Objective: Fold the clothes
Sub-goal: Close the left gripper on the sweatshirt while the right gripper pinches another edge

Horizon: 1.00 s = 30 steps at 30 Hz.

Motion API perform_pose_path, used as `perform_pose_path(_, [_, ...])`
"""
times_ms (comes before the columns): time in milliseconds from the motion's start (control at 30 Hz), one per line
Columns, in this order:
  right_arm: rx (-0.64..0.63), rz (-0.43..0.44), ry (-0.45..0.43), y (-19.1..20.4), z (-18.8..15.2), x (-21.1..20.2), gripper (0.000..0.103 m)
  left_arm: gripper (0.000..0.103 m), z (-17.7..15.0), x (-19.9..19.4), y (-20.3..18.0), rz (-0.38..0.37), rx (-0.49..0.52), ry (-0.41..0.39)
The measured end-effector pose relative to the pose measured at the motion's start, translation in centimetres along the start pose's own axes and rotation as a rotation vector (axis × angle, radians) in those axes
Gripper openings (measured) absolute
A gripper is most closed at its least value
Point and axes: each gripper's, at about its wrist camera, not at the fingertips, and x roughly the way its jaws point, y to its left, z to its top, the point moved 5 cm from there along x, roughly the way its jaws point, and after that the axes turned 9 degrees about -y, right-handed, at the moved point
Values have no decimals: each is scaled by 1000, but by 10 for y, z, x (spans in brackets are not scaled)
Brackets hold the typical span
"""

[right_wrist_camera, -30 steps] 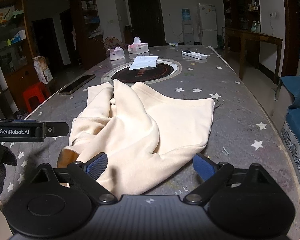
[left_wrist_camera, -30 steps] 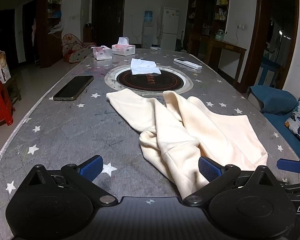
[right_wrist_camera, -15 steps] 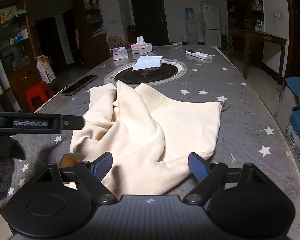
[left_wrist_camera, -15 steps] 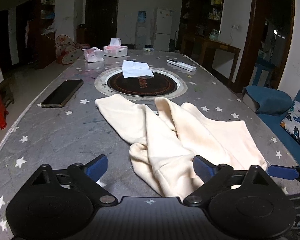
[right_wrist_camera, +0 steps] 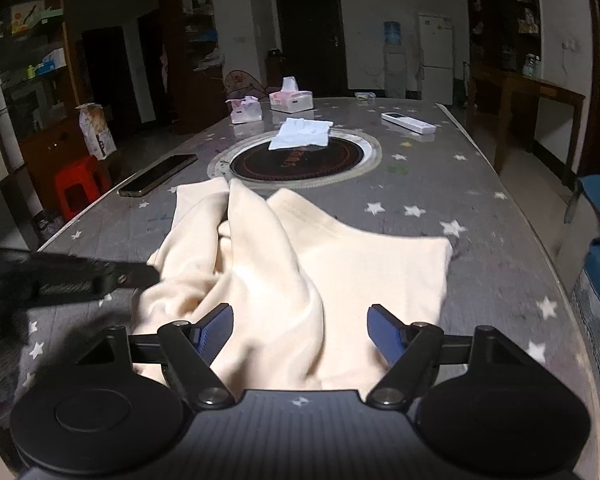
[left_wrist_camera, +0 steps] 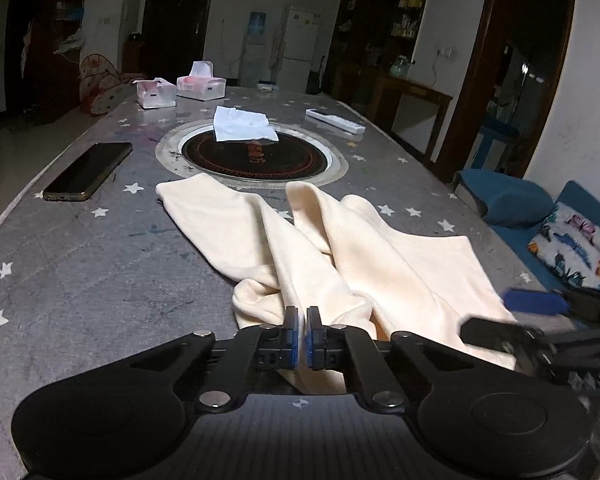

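A cream garment (left_wrist_camera: pixel 340 256) lies crumpled on the grey star-patterned table (left_wrist_camera: pixel 80 272); it also shows in the right wrist view (right_wrist_camera: pixel 300 272). My left gripper (left_wrist_camera: pixel 302 332) is shut at the garment's near left edge, its blue pads pressed on a fold of the cloth. My right gripper (right_wrist_camera: pixel 300 328) is open, its jaws standing either side of the garment's near hem, just above it. The right gripper's blue pad shows at the right of the left wrist view (left_wrist_camera: pixel 532 301).
A phone (left_wrist_camera: pixel 90 170) lies at the table's left. A round black hotplate (left_wrist_camera: pixel 252 156) with a white cloth (left_wrist_camera: pixel 242 124) sits mid-table. Tissue boxes (left_wrist_camera: pixel 200 86) and a remote (left_wrist_camera: pixel 334 120) lie farther back. A blue sofa (left_wrist_camera: pixel 540 216) stands right.
My left gripper has closed from open onto the garment's near left fold. Both grippers have moved forward over the garment's near edge.
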Motion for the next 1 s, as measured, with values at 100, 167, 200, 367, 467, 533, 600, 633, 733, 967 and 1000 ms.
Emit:
perform_pose_path(100, [-10, 20, 5, 1, 9, 15, 68, 0, 2, -8, 4, -24, -30, -7])
perform_pose_path(167, [-3, 44, 14, 2, 14, 27, 65, 0, 3, -13, 7, -40, -50, -12])
perform_pose_path(200, [-1, 53, 20, 3, 17, 34, 63, 1, 3, -16, 8, -48, -60, -14])
perform_pose_path(367, [-30, 72, 34, 10, 27, 62, 60, 18, 13, -9, 8, -25, -49, -14])
perform_pose_path(467, [-39, 80, 48, 11, 28, 75, 53, 30, 15, 1, 10, -4, -54, 0])
perform_pose_path(533, [-29, 97, 61, 11, 28, 82, 50, 30, 15, 8, 11, 1, -52, 11])
perform_pose_path(600, [-29, 110, 75, 11, 27, 88, 42, 30, 15, 15, 11, 8, -47, 20])
perform_pose_path(633, [-31, 117, 82, 12, 26, 91, 39, 30, 15, 18, 11, 12, -44, 23])
perform_pose_path(733, [-33, 136, 92, 12, 23, 94, 21, 34, 18, 22, 11, 18, -35, 22])
perform_pose_path(967, [-16, 94, 23, -5, 30, 67, 7, 38, 28, 41, 8, 33, -1, 19])
perform_pose_path(1000, [-17, 84, 11, -9, 31, 61, 7, 38, 28, 45, 8, 36, -1, 25])
